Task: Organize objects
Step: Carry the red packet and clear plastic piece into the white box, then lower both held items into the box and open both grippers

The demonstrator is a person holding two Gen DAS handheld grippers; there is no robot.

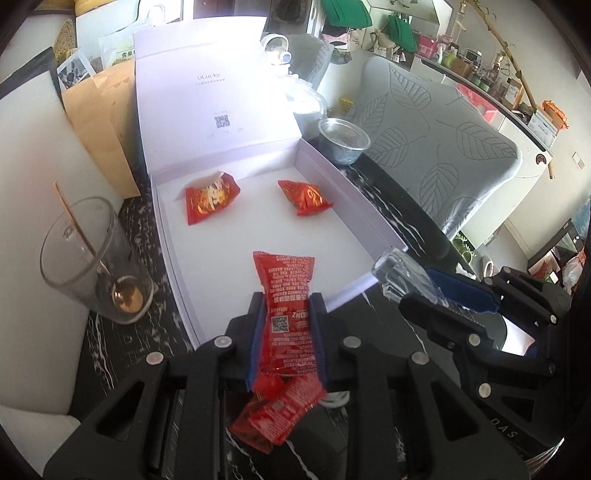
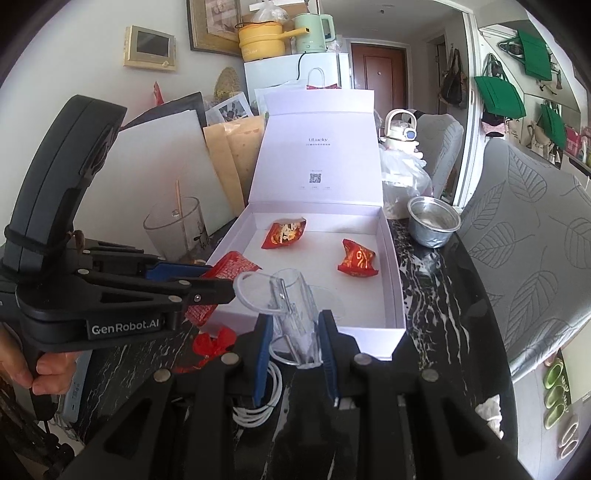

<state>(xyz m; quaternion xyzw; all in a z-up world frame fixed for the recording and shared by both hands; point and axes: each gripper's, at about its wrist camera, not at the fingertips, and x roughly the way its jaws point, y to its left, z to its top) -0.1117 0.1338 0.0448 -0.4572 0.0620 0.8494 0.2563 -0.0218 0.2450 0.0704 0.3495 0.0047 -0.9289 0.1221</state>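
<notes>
Two red packets point(image 1: 212, 199) already lie inside the white box point(image 1: 369, 218); left gripper point(image 1: 286, 306) pinches a ketchup sachet point(image 1: 286, 291), right gripper point(image 2: 295, 325) a clear plastic piece point(image 2: 291, 299), both at its near edge, undelivered.

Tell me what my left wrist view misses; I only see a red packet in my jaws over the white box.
Observer: The right gripper is shut on a clear plastic piece, held above the near edge of the white box.
Operator: Report what lies under the right gripper.
Observer: A coiled white cable lies on the dark marbled table, just below its blue pads.
Operator: Describe who holds my left gripper.
Observer: A bare hand grips the handle of the left gripper, fingers curled around it; the red packet sticks out past its tips.
Operator: Name something behind the box.
Observer: A white fridge carries a yellow pot and a green kettle.
</notes>
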